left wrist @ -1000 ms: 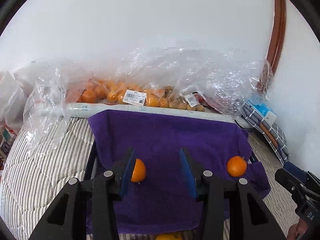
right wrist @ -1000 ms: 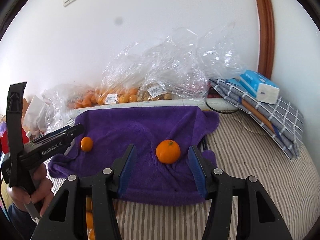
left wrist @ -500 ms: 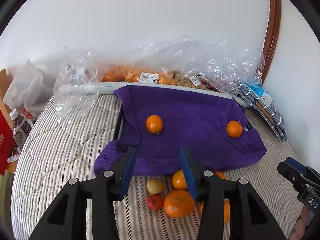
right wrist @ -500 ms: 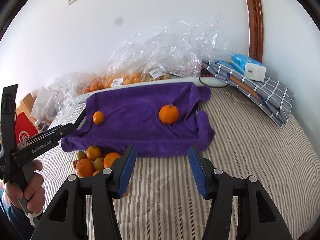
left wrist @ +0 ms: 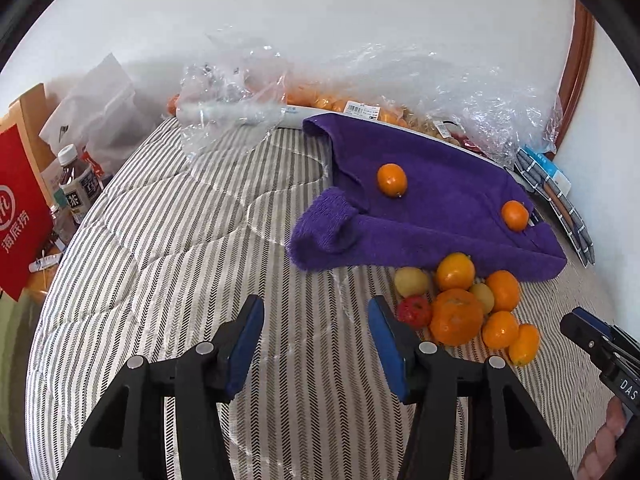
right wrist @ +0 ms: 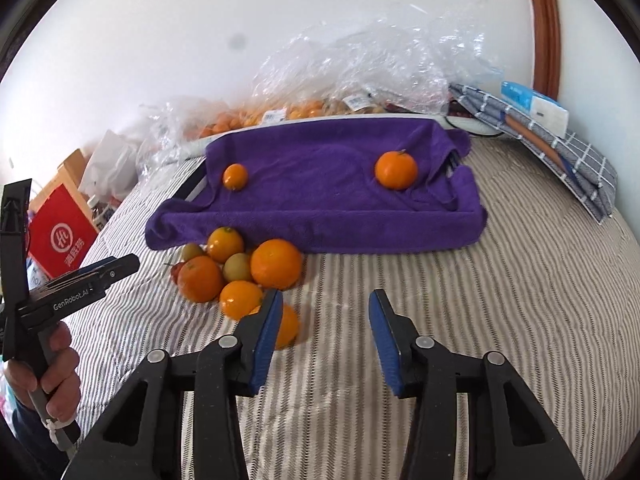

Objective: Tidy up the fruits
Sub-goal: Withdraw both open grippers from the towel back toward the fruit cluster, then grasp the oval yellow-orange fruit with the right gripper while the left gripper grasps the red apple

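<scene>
the left gripper (left wrist: 316, 344) hangs over bare striped bedding (left wrist: 168, 280), its blue pads spread apart with nothing between them. the right gripper (right wrist: 324, 338) is likewise spread wide and empty, just beside the fruit pile (right wrist: 236, 270) — 1 orange (right wrist: 289, 326) sits half hidden behind its left pad.

the purple towel (right wrist: 320, 200) lies with its long axis across the bed, parallel to the wall. on it sit 2 fruits well apart: a larger orange (right wrist: 396, 170) toward the right end, stem up, and a small oval one (right wrist: 235, 176) toward the left end, which in the left wrist view (left wrist: 392, 179) stands with its long axis roughly upright.

the pile rests on the bedding against the towel's near edge: oranges, 2 yellowish fruits and 1 red fruit (left wrist: 414, 311) — mostly hidden in the right view.

behind the towel, crumpled clear bags (right wrist: 360, 76) hold more orange fruit, too blurred to count.
</scene>
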Tool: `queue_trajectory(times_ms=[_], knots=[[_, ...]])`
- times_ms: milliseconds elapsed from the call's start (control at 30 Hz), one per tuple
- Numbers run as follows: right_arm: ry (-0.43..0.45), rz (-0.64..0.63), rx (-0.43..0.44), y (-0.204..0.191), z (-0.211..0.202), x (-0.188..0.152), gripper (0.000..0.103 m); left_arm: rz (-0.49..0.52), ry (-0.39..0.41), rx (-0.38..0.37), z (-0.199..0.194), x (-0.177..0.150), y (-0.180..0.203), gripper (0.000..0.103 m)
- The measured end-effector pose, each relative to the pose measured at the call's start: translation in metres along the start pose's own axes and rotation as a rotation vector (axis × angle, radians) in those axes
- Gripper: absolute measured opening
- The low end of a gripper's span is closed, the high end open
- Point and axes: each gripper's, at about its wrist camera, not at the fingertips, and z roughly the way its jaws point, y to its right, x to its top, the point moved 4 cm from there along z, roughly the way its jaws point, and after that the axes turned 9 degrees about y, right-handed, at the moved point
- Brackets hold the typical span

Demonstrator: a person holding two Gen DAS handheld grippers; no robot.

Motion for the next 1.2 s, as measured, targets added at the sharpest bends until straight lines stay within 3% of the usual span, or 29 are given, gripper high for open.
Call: queue_trajectory(times_ms=[133, 433, 533, 800, 967, 1200], knots=[[-0.032, 0.000, 0.077, -0.016, 0.007, -0.007, 0.045, -0.029, -0.002, -0.025, 0.007, -0.004, -0.005, 0.053], [-0.102, -0.001, 0.088, -0.025, 0.037, -0.022, 0.045, -0.087, -0.008, -0.070, 0.012, -0.012, -0.009, 0.053], [-0.103, -0.019, 0.076, -0.026, 0.041, -0.026, 0.039, -0.098, -0.019, -0.080, 0.012, -0.015, -0.011, 0.053], [-0.046, -0.055, 0.052, -0.014, 0.028, -0.025, 0.039, -0.044, -0.027, -0.139, 0.010, -0.017, 0.006, 0.053], [-0.066, -0.097, 0.004, 0.006, 0.023, -0.030, 0.039, 0.009, -0.057, -0.151, 0.016, -0.018, 0.028, 0.052], [-0.085, -0.070, 0.010, 0.028, 0.022, -0.027, 0.039, 0.086, -0.062, -0.099, 0.028, -0.015, 0.051, 0.046]])
